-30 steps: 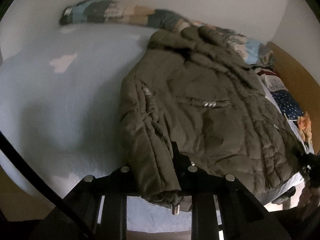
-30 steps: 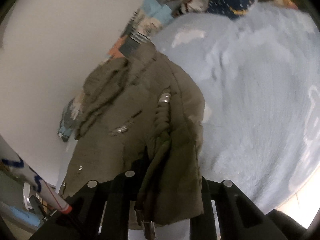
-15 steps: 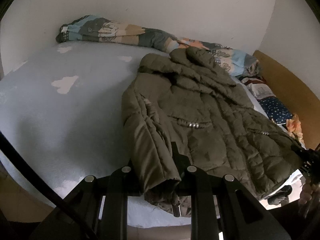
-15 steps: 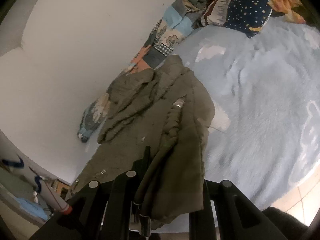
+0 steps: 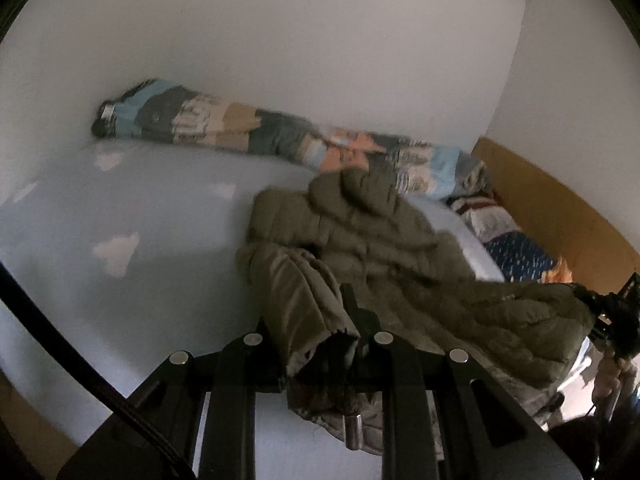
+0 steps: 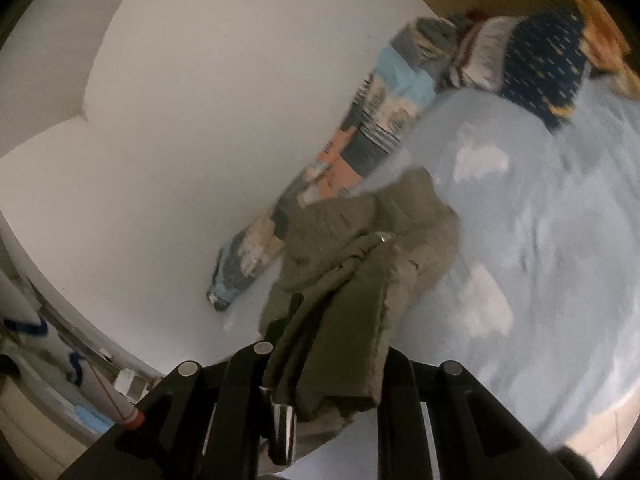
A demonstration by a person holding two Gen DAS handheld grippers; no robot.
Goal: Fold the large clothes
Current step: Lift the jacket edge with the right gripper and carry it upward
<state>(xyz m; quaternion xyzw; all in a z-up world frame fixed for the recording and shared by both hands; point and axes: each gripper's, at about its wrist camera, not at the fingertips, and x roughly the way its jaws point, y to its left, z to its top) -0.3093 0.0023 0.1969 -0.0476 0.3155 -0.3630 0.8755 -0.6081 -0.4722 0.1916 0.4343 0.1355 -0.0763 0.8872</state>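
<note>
I am lifting the jacket (image 5: 384, 248) hem higher off the bed (image 5: 152, 216) than before; my left gripper (image 5: 320, 344) and right gripper (image 6: 320, 360) jaws are both clamping its lower edge at bottom centre.

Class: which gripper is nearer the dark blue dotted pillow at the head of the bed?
Right. The right gripper grips the jacket hem on the side toward the pillow; the left gripper grips the hem on the side farther from it.

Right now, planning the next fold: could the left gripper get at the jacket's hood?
Probably not yet: the left gripper is shut on the jacket hem; the hood lies uncovered beyond.
</note>
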